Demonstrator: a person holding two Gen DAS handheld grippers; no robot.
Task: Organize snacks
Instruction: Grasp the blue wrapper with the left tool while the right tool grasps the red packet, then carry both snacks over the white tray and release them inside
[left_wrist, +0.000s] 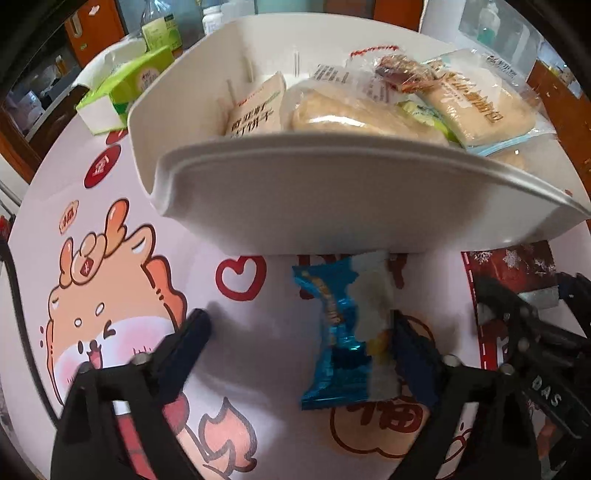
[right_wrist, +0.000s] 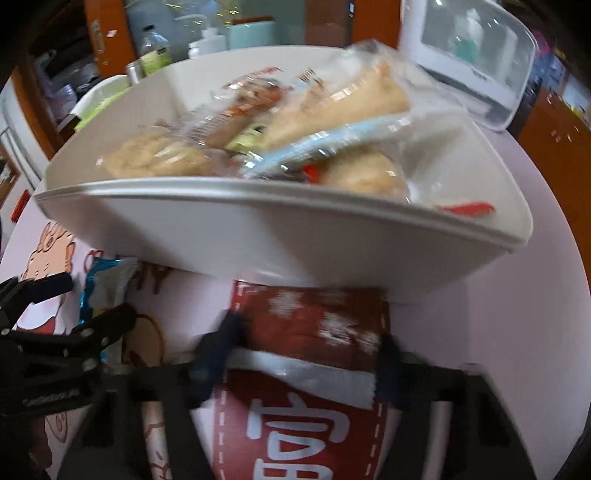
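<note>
A white plastic bin (left_wrist: 332, 206), smooth-walled with a rolled rim, stands on the table and is filled with wrapped snacks: pale breads in clear film (left_wrist: 354, 114), a cream biscuit pouch (left_wrist: 258, 110) printed with Chinese characters too distorted to read, and a small red-brown packet (left_wrist: 402, 74) on top. A green tissue box (left_wrist: 125, 88) sits beside the bin.

On the cartoon-printed tablecloth (left_wrist: 110, 295), just before the bin, lies a crinkled blue foil snack (left_wrist: 343, 332). The left gripper (left_wrist: 299, 332) straddles it, jaws apart; one finger touches its edge, the other stands clear.

The right gripper (right_wrist: 306, 339) has its fingers against both sides of a red packet (right_wrist: 314, 321) with white snowflakes; blur prevents confirming a firm clamp. White Chinese characters show on a red panel beneath it.
</note>
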